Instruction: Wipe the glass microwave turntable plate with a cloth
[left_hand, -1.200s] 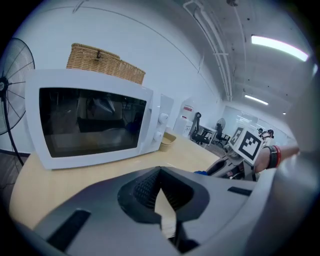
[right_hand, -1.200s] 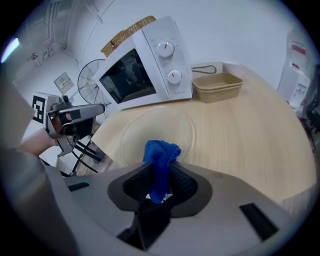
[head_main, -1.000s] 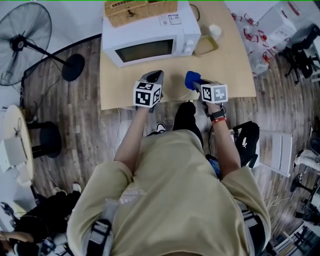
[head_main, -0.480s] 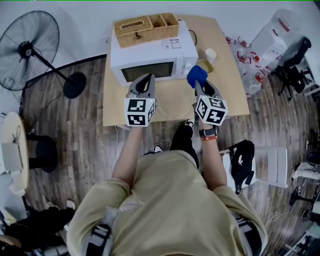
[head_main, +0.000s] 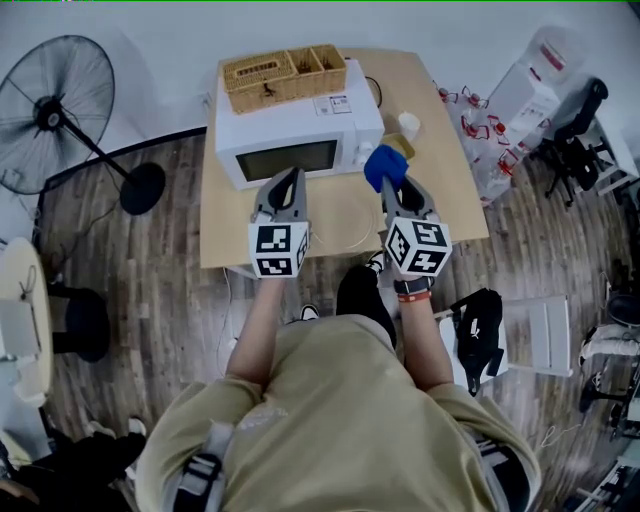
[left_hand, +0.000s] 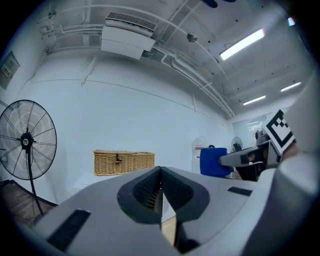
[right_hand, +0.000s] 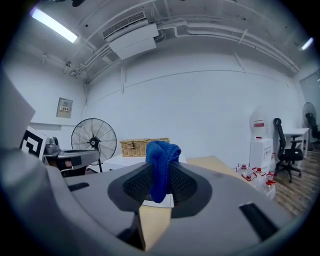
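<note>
The glass turntable plate (head_main: 345, 222) lies flat on the tan table (head_main: 440, 190) in front of the white microwave (head_main: 298, 128); it is faint and see-through, between my two grippers. My left gripper (head_main: 289, 182) hangs over the plate's left side, shut with nothing in it (left_hand: 160, 172). On the plate's right, my right gripper (head_main: 392, 182) is shut on a bunched blue cloth (head_main: 384, 164), which sticks up between the jaws (right_hand: 161, 161). Both gripper views look level across the room, so the plate is hidden in them. The left gripper view also shows the blue cloth (left_hand: 215, 161).
A wicker basket (head_main: 285, 72) sits on the microwave. A white cup (head_main: 408, 123) stands at the table's back right. A standing fan (head_main: 55, 108) is on the floor to the left; an office chair (head_main: 575, 125) and water bottles (head_main: 475, 135) are to the right.
Both grippers have lifted from the table's front edge and moved forward over the plate toward the microwave. The blue cloth stays in the right gripper.
</note>
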